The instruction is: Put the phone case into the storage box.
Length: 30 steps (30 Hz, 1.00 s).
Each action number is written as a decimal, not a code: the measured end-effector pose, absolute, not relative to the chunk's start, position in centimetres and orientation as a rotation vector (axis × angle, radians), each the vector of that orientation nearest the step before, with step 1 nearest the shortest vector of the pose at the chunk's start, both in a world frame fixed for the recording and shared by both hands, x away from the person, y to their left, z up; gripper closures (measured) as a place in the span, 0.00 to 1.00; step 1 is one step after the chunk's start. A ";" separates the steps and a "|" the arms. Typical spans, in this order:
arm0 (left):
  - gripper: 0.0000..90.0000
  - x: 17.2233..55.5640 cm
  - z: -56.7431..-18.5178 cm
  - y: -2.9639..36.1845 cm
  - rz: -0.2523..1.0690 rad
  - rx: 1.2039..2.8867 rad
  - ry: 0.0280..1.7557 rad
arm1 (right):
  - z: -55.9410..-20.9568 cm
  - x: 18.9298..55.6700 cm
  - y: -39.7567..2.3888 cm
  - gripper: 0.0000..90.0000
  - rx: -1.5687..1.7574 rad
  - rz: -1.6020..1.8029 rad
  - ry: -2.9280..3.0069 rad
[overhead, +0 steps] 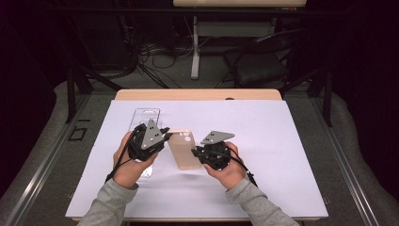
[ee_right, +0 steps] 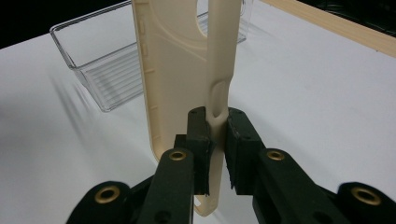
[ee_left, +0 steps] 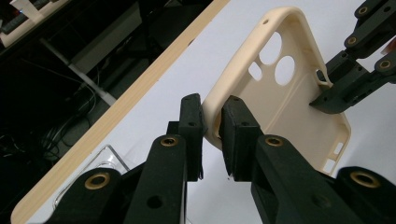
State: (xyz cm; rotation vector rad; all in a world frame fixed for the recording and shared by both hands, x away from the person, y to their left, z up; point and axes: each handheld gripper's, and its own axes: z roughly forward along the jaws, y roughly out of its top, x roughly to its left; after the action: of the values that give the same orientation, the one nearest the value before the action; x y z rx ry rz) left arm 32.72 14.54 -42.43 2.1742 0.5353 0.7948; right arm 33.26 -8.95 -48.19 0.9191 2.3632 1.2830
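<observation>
A cream phone case (overhead: 183, 150) is held just above the white sheet between both grippers. My left gripper (overhead: 165, 135) is shut on the case's left side wall, seen close up in the left gripper view with the jaws (ee_left: 211, 114) pinching the rim of the case (ee_left: 289, 98). My right gripper (overhead: 195, 151) is shut on the opposite side wall; the right gripper view has its jaws (ee_right: 216, 122) clamping the thin wall near a button cut-out of the case (ee_right: 177, 70). The other hand's gripper (ee_left: 348, 79) shows at the case's far rim.
A clear plastic tray (overhead: 145, 117) lies on the white sheet (overhead: 263, 141) behind my left hand, also seen as a clear plastic tray (ee_right: 100, 65) beyond the case. The wooden table edge (overhead: 197, 94) runs along the back. Cables and chair legs stand on the floor beyond.
</observation>
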 end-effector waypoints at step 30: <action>0.88 33.0 -42.5 15.0 0.779 2.160 0.552 | -48.4 33.5 -9.1 0.80 0.943 1.326 2.358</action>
State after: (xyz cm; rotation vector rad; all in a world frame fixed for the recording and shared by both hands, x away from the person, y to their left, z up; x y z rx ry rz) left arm 33.03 14.99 -42.50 2.1598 0.5517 0.7788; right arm 33.53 -9.06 -48.36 0.9433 2.3584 1.3264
